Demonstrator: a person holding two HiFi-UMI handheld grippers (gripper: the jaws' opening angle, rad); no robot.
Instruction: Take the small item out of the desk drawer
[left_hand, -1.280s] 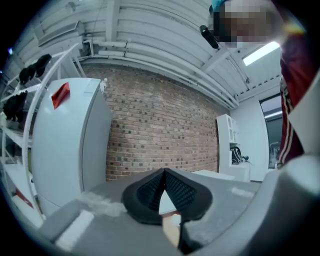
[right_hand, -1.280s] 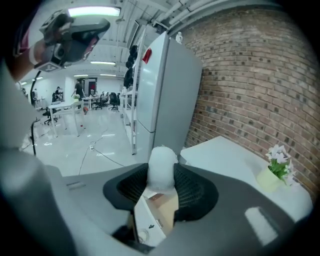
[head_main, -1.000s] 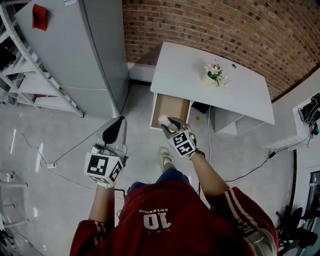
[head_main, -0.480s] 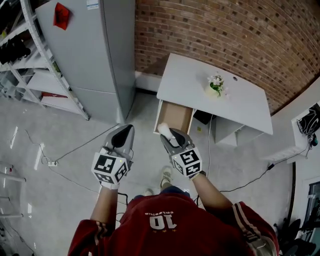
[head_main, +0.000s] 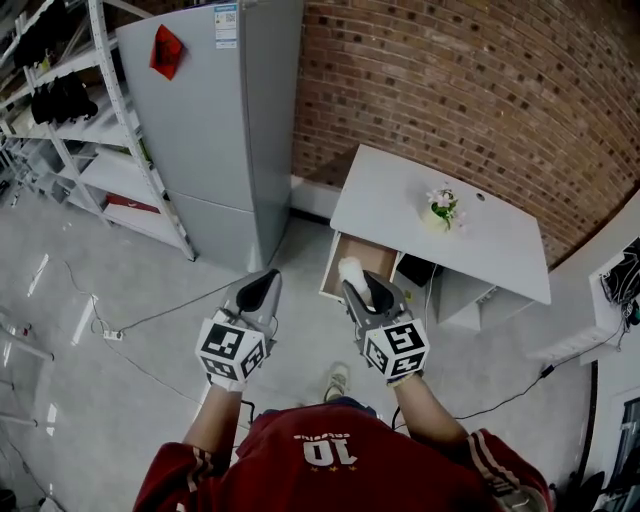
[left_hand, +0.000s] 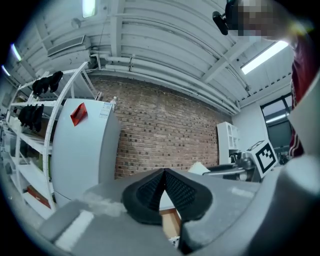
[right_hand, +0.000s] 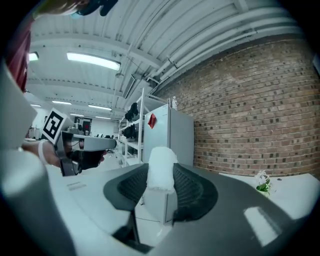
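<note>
A small white item (head_main: 350, 270) stands upright between the pads of my right gripper (head_main: 358, 284), whose jaws are closing on it. In the right gripper view the white item (right_hand: 161, 167) pokes up above the black pads, which press on both its sides. Beyond it the desk drawer (head_main: 372, 256) hangs open, its wooden inside bare where it shows. The drawer belongs to a white desk (head_main: 400, 200). My left gripper (head_main: 262, 284) is held level beside the right one, shut and with nothing in it; its pads (left_hand: 176, 189) meet at the tips.
A small pot of flowers (head_main: 442, 208) stands on the desk top. A tall grey cabinet (head_main: 210, 120) stands left of the desk, with metal shelving (head_main: 60, 130) further left. A brick wall (head_main: 480, 90) runs behind. Cables (head_main: 150, 318) trail over the floor.
Both grippers have risen and come level side by side. The right one carried the white item up and back from the drawer's front. The head view has shifted, showing more of the cabinet and shelving.
</note>
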